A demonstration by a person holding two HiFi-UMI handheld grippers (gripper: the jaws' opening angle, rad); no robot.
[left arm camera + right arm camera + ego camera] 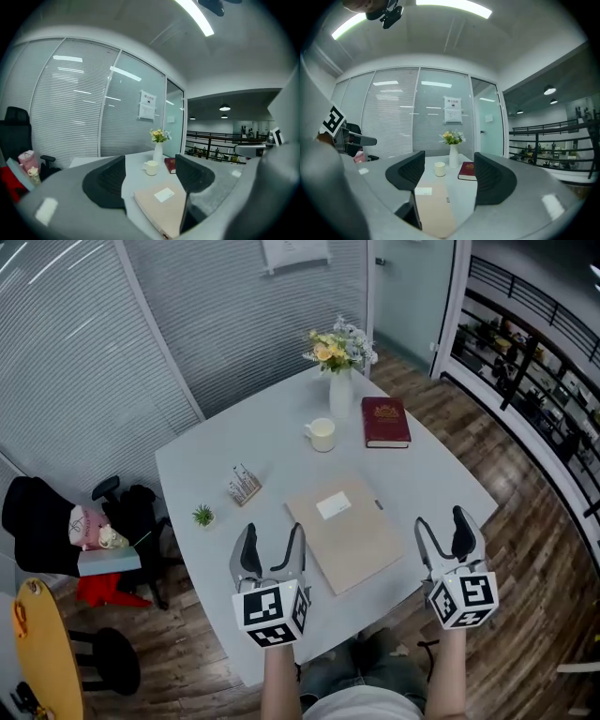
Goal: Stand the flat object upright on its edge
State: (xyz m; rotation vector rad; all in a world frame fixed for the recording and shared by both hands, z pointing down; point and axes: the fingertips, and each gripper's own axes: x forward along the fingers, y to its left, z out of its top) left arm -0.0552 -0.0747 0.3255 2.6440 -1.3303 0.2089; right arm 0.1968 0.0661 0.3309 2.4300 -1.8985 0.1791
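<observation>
Head view: left gripper (274,538) and right gripper (441,526) both agape and empty, flanking beige notebook (344,532) flat on the table (216,474); likely to skid or flop back if levered by one edge.

Beige folder (345,535) w/ white label (334,505), dark-red book (385,421), cream mug (321,434) — grey table (216,465).

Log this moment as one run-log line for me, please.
phase: pre-grasp | beige folder: flat on table, untouched | left tongs: open, empty | right tongs: open, empty
</observation>
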